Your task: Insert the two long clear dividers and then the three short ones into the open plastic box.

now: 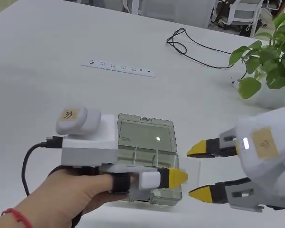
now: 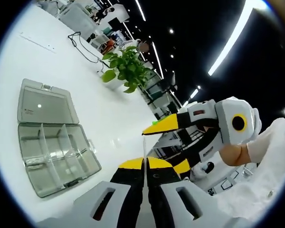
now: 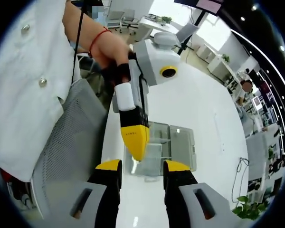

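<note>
The open clear plastic box lies on the white table, lid folded back; in the left gripper view the box has clear dividers standing in its tray. My left gripper hovers over the box's right side, shut on what looks like a thin clear divider seen edge-on. Its faint outline reaches between the jaws of my right gripper, which stands open just right of the box. From the right gripper view, the left gripper points down between my open right gripper.
A potted plant stands at the table's right edge. A white power strip and a black cable lie farther back. A grey mesh chair is beside the table near the person.
</note>
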A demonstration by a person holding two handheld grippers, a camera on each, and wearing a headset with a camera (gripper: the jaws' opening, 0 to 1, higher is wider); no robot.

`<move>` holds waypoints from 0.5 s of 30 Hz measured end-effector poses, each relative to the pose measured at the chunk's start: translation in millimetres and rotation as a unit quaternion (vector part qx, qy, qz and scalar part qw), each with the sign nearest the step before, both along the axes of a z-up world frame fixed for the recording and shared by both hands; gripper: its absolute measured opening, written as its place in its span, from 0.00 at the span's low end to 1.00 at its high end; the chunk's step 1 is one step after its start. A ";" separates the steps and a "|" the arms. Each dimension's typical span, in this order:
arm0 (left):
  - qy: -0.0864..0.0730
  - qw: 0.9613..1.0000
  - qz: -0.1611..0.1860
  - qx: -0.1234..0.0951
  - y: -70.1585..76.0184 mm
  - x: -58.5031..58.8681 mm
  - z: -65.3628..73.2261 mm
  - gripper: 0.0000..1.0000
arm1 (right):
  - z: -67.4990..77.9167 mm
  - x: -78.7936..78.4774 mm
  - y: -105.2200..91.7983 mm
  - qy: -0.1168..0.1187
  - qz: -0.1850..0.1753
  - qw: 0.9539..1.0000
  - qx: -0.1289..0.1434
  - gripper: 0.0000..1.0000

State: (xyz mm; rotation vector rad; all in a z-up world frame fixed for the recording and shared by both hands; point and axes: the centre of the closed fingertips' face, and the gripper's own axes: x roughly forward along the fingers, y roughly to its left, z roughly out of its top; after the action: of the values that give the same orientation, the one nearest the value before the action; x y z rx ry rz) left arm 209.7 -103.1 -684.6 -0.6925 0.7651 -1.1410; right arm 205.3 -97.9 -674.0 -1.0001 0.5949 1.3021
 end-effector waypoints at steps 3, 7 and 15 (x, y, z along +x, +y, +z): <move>-0.053 0.998 -0.022 0.016 -0.1 -4.4 0.1 0.00 | 6.1 1.2 -0.4 0.025 -0.010 0.999 0.022 0.35; -0.121 0.991 -0.053 0.025 -2.4 -11.6 4.0 0.00 | 15.6 -2.2 0.9 0.093 -0.019 0.993 0.064 0.32; -0.228 0.967 -0.105 0.031 -3.1 -23.6 8.5 0.00 | 27.1 -5.2 -0.8 0.227 -0.004 0.968 0.107 0.17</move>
State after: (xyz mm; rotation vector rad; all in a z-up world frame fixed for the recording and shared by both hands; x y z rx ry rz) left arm 186.1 -106.2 -676.1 -0.2791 0.4826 -1.3985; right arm 200.1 -98.7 -646.8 -0.5188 0.7821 1.5636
